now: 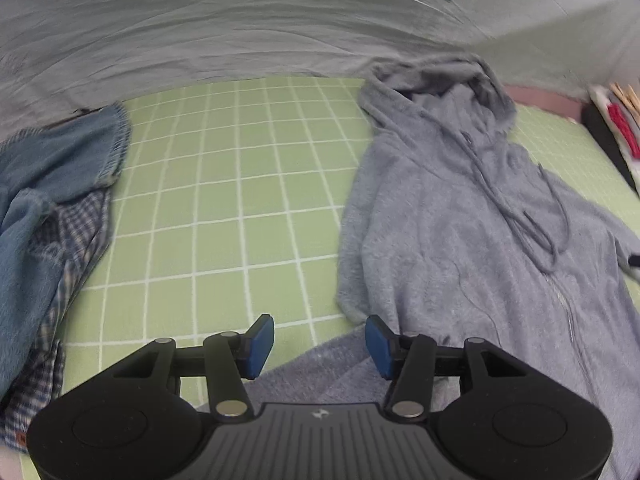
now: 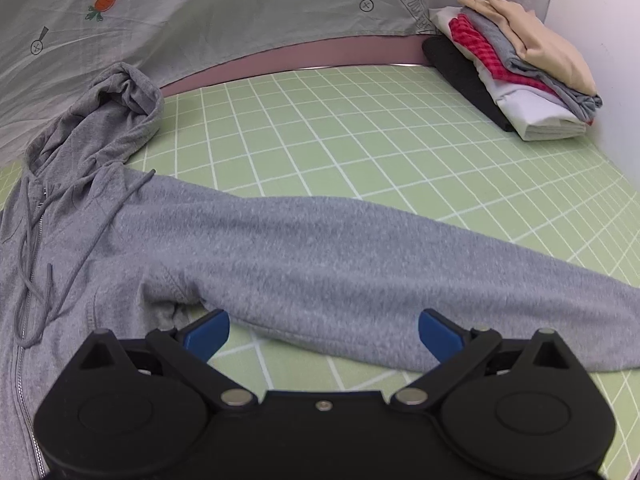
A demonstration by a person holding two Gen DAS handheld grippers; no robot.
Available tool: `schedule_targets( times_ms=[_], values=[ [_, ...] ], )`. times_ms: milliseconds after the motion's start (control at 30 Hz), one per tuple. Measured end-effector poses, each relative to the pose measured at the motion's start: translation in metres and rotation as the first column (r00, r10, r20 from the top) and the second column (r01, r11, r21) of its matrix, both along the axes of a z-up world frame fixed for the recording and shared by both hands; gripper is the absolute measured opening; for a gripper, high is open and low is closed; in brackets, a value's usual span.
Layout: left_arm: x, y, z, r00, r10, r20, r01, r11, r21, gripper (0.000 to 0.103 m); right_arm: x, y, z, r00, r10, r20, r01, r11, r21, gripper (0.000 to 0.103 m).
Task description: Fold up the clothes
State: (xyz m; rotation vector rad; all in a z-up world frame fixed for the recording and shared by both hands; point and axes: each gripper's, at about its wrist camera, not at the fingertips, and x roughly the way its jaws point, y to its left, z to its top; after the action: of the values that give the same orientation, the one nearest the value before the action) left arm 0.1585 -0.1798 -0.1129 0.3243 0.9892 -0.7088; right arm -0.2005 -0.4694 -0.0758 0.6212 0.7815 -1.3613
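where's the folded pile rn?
The folded pile sits at the far right in the right wrist view, on the green grid mat against the white wall, beyond the grey hoodie sleeve.

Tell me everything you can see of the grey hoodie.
The grey hoodie is soft, fleecy-looking knit, lying front up and unfolded on the green grid mat. Its zip runs down the middle and looks closed. Two drawstrings trail loose over the chest. The hood is crumpled against the carrot-print sheet. One sleeve stretches straight out across the mat. Both the left gripper and the right gripper are open, gripping nothing.
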Motion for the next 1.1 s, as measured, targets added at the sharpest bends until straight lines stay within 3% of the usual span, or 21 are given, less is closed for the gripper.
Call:
schedule_targets(
  times_ms=[267,333,367,400,467,600,767,933,1000,1100],
  values=[
    [0.0,-0.01,-0.008,0.998,-0.067,-0.004,0.067,0.998,0.021,0.051,-0.003,0.004,0.004,1.0,-0.017,-0.007,0.017,1.0,-0.016,0.102],
    [0.004,-0.008,-0.011,0.998,-0.044,-0.033,0.043,0.999,-0.019,0.04,-0.003,0.005,0.003,1.0,-0.016,-0.009,0.016,1.0,-0.014,0.102],
    [0.006,-0.006,-0.011,0.998,-0.032,-0.051,0.03,0.999,-0.045,0.019,-0.002,0.005,0.003,1.0,-0.013,-0.011,0.013,1.0,-0.015,0.102],
    [0.008,-0.005,-0.012,0.998,-0.017,-0.06,0.014,0.999,-0.049,0.006,-0.001,0.006,0.003,1.0,-0.009,-0.013,0.009,1.0,-0.015,0.102],
    [0.005,-0.004,-0.012,1.0,-0.002,-0.011,0.001,1.0,-0.024,0.004,0.0,0.006,0.004,1.0,-0.003,-0.016,0.002,1.0,-0.016,0.102],
    [0.014,0.011,-0.005,0.987,0.119,0.108,-0.122,0.992,0.014,0.004,0.001,0.007,0.004,1.0,-0.001,-0.024,0.0,1.0,-0.02,0.102],
    [0.036,0.023,0.004,0.943,0.269,0.195,-0.275,0.961,0.005,0.005,0.0,0.006,0.004,1.0,-0.004,-0.031,0.004,1.0,-0.021,0.102],
    [0.034,0.014,0.002,0.93,0.31,0.2,-0.32,0.947,0.019,0.013,0.0,0.006,0.003,1.0,0.005,-0.029,-0.005,1.0,-0.021,0.102],
    [0.026,0.016,0.005,0.923,0.334,0.194,-0.34,0.94,0.0,0.024,0.001,0.008,0.004,1.0,0.007,-0.026,-0.008,1.0,-0.024,0.102],
    [0.009,0.018,0.011,0.916,0.355,0.186,-0.357,0.934,-0.02,0.031,0.003,0.012,0.005,1.0,0.015,-0.006,-0.015,1.0,-0.018,0.102]
  ],
)
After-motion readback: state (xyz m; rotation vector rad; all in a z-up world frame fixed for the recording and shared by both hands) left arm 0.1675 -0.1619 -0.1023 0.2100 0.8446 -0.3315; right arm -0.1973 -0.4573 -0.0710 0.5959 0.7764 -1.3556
